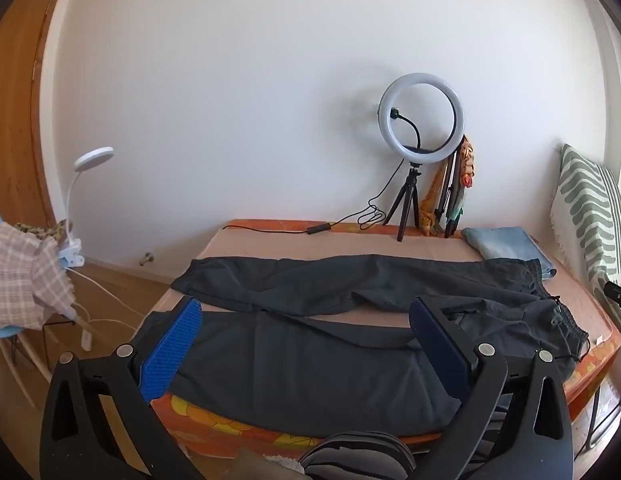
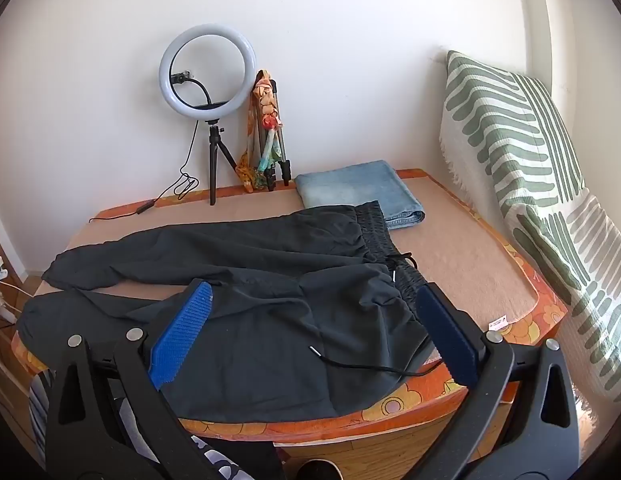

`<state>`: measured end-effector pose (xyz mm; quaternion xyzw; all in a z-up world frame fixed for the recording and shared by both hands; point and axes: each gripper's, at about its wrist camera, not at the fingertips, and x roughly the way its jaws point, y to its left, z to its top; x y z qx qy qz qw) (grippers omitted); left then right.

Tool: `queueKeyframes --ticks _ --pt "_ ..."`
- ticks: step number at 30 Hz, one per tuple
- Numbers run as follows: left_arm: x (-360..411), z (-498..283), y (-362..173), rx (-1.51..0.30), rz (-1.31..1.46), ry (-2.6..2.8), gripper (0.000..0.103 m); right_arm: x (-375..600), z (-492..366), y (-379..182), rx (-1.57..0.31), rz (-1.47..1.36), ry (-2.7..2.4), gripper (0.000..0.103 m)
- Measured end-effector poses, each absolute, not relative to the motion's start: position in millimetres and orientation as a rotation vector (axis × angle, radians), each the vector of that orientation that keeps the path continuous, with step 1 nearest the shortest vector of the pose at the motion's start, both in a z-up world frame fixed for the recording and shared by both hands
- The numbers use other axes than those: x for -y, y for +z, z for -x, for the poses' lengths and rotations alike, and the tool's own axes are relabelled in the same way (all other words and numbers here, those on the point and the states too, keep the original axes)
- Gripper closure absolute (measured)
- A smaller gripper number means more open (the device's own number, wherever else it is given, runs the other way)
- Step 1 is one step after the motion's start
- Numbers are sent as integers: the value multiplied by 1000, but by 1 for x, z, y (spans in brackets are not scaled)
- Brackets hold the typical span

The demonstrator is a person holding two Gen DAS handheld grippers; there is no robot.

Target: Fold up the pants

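We hold both tongs wide apart with nothing between the pads; the left gripper [image 1: 304, 326] hovers over the leg end of the dark pants [image 1: 330, 320], the right gripper [image 2: 314, 312] over the hip and waistband end; neither touches cloth.

The pants lie spread flat on the table [image 2: 470, 248], legs splayed in a shallow V, waistband beyond the right tongs' right finger, cuffs out past the left tongs' left finger; the near leg drapes over the table edge just below both grippers. The drawstring [image 2: 370, 366] trails loose between the right tongs' fingers (easy to snag).

Nothing folded yet, we judge; the first step is likely laying one leg over the other.

Risks from here:
- pinching only the top layer at the hip; the fold then drags crooked;
- catching the drawstring instead of the fabric; the waistband bunches;
- the overhanging near leg sliding off the edge once we lift, thin slippery-looking cloth;
- sweeping the far leg back into the folded jeans [image 2: 360, 192] just beyond the waistband, or the ring light [image 2: 208, 70] further behind;
- uneven lift between the two hands; the wrinkles get locked in.
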<state>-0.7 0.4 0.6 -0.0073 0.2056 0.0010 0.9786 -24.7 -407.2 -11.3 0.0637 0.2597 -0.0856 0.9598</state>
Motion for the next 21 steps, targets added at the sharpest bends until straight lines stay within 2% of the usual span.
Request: queueKeyframes --ticks 21 --pt "2 -1 -6 -439 -8 43 0 407 26 -12 -518 -133 -169 0"
